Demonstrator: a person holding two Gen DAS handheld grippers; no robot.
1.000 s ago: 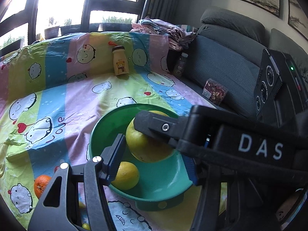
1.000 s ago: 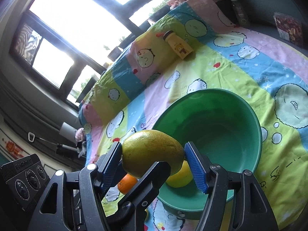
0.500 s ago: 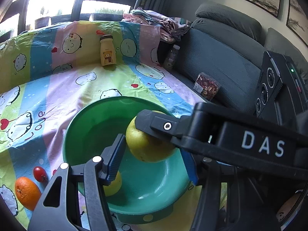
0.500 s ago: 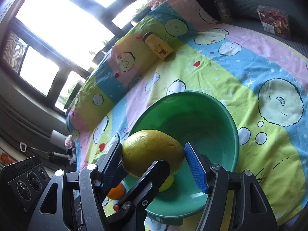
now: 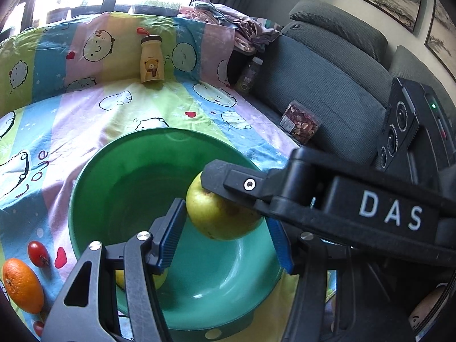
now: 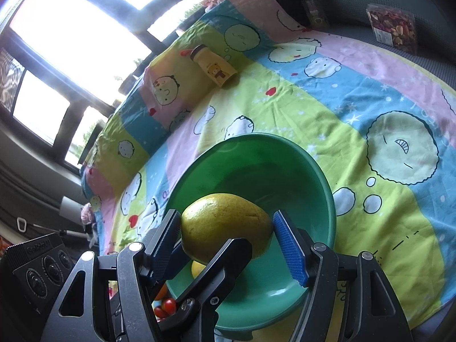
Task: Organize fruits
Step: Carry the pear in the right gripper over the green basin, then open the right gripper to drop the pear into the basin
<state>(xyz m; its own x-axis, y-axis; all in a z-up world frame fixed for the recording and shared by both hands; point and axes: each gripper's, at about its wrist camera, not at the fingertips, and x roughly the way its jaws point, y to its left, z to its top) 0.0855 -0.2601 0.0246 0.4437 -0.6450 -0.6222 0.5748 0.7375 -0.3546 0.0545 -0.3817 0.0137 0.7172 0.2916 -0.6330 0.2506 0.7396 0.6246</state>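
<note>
A large yellow-green fruit hangs over the green bowl, held by both grippers at once. My left gripper is shut on the large fruit, with a blue pad on each side. The right gripper's black finger crosses over the fruit's top. In the right wrist view my right gripper is shut on the same large fruit above the bowl, and the left gripper's finger lies across the front. A small yellow fruit lies in the bowl, half hidden.
An orange and a cherry tomato lie on the cartoon cloth left of the bowl. A yellow bear bottle stands at the back. A dark bottle and a snack box sit by the grey sofa on the right.
Both grippers have sunk a little toward the bowl with the large fruit still between them. The bowl now fills more of each view. Neither grip has changed.
</note>
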